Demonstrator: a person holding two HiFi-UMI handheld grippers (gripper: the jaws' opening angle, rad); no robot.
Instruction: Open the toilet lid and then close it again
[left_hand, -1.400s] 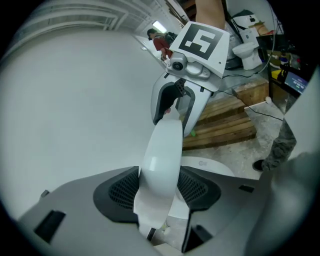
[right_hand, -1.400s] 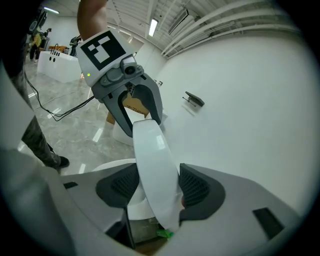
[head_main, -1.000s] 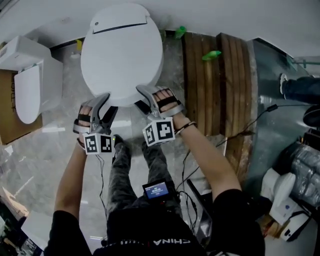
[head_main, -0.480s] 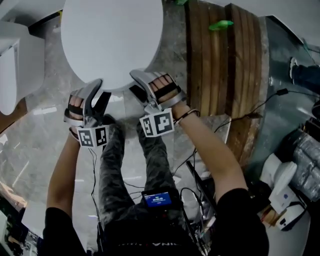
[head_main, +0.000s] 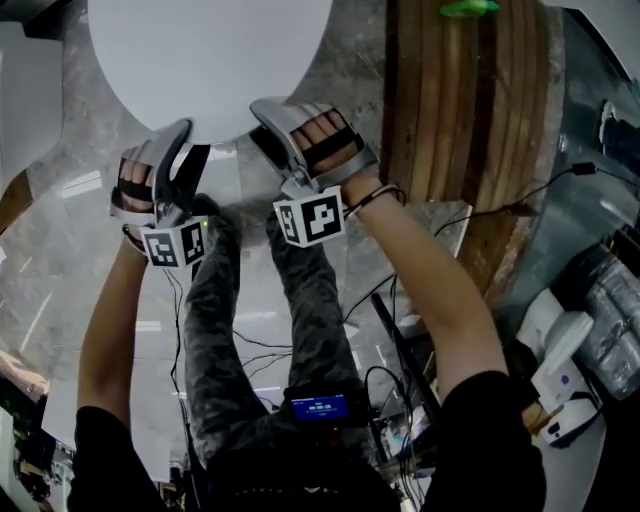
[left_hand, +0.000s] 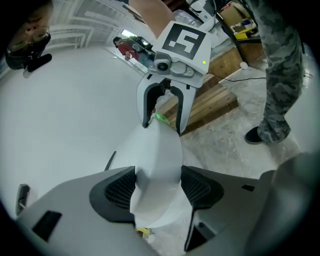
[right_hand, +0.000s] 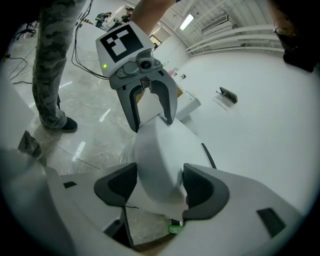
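The white toilet lid (head_main: 210, 60) fills the top left of the head view, with its front rim toward me. My left gripper (head_main: 185, 135) holds that rim at its left, my right gripper (head_main: 262, 115) at its right. In the left gripper view the rim (left_hand: 160, 155) fills the gap of my left gripper (left_hand: 157, 187), with a pad against each side. These jaws have just been opening, with the rim still between them. In the right gripper view my right gripper (right_hand: 160, 187) is closed on the rim (right_hand: 157, 160) in the same way. Each gripper view also shows the opposite gripper.
A wooden slatted platform (head_main: 460, 120) lies right of the toilet, with a green object (head_main: 468, 8) at its far end. Cables (head_main: 400, 300) trail over the marble floor by my legs (head_main: 300, 300). Another white fixture (head_main: 20, 100) stands at the left and white equipment (head_main: 560, 350) at the right.
Both grippers have gone down together with the lid's front rim in them. The lid now looks larger, and its hinge end has left the top of the head view.
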